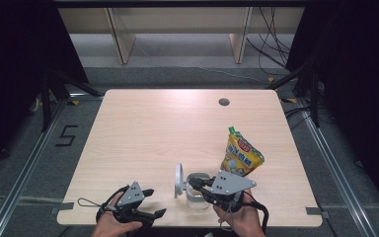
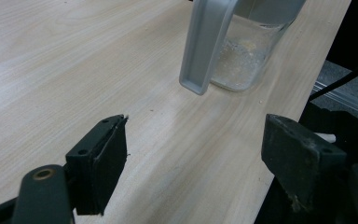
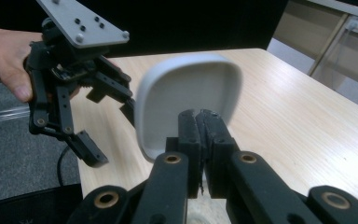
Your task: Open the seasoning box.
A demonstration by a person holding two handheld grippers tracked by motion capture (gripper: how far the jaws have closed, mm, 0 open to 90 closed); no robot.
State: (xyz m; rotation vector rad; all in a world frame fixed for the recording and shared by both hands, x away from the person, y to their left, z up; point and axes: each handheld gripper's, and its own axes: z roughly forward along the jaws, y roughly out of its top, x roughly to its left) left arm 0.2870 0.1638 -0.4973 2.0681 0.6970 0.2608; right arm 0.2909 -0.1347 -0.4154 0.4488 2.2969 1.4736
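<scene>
Resting near the table's front edge, the left gripper had its jaws spread wide with nothing between them, and the glass jar stood just beyond them, to that gripper's right. The right gripper reached over the jar from the other side, its jaws pressed tight together; whether a thin part of the jar's rim was pinched between them could not be told. The jar looked clear and squat, with a pale grainy residue at its bottom, and its grey hinged lid stood swung up on edge at the side facing the left gripper. A yellow stand-up pouch with a green spout stood just behind the right gripper. In the left gripper view the lid appeared edge-on as a grey slab in front of the jar, apart from the open jaws below it. From the right gripper view the lid's hollow inner face showed just beyond the closed jaws, with the left gripper and the hand holding it farther off.
</scene>
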